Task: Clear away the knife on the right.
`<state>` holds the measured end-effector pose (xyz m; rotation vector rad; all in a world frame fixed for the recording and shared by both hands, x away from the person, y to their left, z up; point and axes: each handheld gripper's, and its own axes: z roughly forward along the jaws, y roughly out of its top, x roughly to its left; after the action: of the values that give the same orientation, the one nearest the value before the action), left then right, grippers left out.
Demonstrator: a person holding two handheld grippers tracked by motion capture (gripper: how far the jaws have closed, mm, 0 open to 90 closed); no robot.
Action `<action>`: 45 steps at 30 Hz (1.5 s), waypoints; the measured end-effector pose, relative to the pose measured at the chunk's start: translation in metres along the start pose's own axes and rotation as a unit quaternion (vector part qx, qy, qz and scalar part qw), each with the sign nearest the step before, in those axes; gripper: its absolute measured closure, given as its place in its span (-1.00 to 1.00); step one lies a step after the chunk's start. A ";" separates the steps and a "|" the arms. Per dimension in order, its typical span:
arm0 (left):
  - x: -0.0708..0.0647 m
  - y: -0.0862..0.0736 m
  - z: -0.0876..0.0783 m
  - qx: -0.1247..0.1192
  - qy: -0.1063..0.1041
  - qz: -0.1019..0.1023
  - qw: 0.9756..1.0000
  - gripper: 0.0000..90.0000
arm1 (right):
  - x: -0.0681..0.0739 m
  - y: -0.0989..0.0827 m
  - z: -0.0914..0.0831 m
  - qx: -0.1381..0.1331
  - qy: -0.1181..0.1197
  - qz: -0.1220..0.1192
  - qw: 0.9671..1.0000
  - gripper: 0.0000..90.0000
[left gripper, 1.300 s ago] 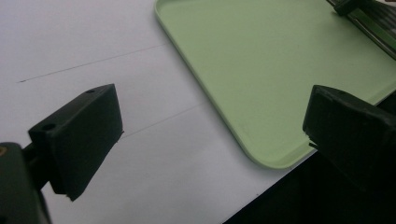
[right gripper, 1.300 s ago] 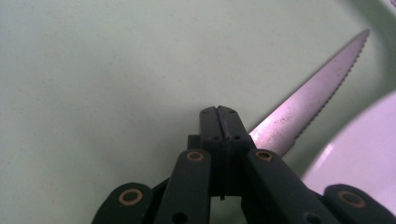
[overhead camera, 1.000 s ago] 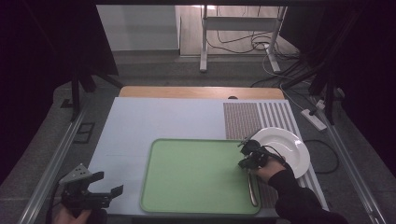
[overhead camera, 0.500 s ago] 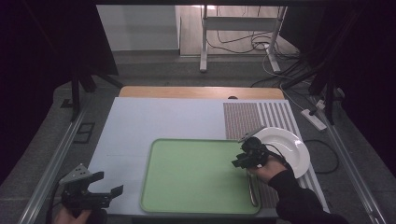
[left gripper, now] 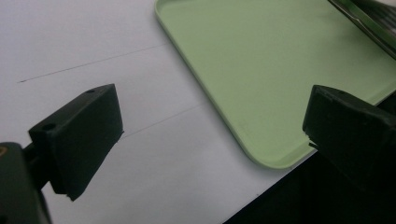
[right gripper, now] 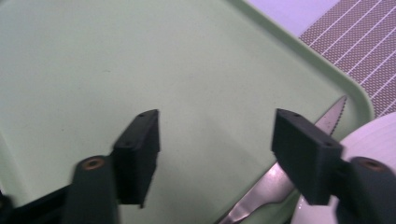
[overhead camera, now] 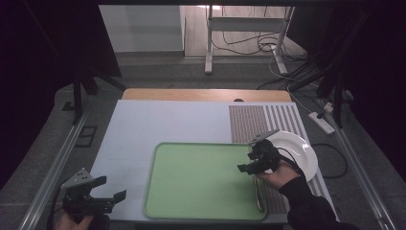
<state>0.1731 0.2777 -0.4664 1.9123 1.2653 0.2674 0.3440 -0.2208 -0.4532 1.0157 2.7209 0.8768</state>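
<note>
Pale blue matting covers the surface (overhead camera: 158,124), with a striped brown placemat (overhead camera: 268,120) at its right. On it lies the flat light-green plastic tray (overhead camera: 201,179), and a round white ceramic plate (overhead camera: 301,153) sits just beside the tray's right rim. Along that same rim, inside the tray, rests the slim steel table knife (right gripper: 285,172), its serrated tip pointing away from the person and its long axis running parallel to the tray edge. The right tool (overhead camera: 253,165) hovers just above the knife's far end, jaws having just been opening, nothing between them; the knife lies free below and to its right. The left tool (overhead camera: 103,196) waits wide open and empty near the tray's near-left corner, well apart, so the right hand is plainly the nearer.
</note>
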 end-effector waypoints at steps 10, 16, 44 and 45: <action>0.000 0.000 0.000 0.000 0.000 0.000 1.000 -0.89 | -0.004 -0.009 -0.006 -0.012 -0.004 0.011 1.000 -0.80; 0.000 0.000 0.000 0.000 0.000 0.000 1.000 -0.89 | -0.005 -0.015 -0.008 -0.012 -0.008 0.007 1.000 -0.93; 0.000 0.000 0.000 0.001 0.001 -0.002 1.000 -0.89 | -0.007 -0.054 -0.040 -0.055 -0.039 0.031 0.997 -1.00; 0.000 0.000 0.000 0.001 0.001 -0.001 1.000 -0.89 | -0.007 -0.056 -0.041 -0.058 -0.041 0.032 0.997 -1.00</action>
<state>0.1734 0.2775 -0.4666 1.9124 1.2697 0.2666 0.3057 -0.2791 -0.4509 1.0965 2.5499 0.9681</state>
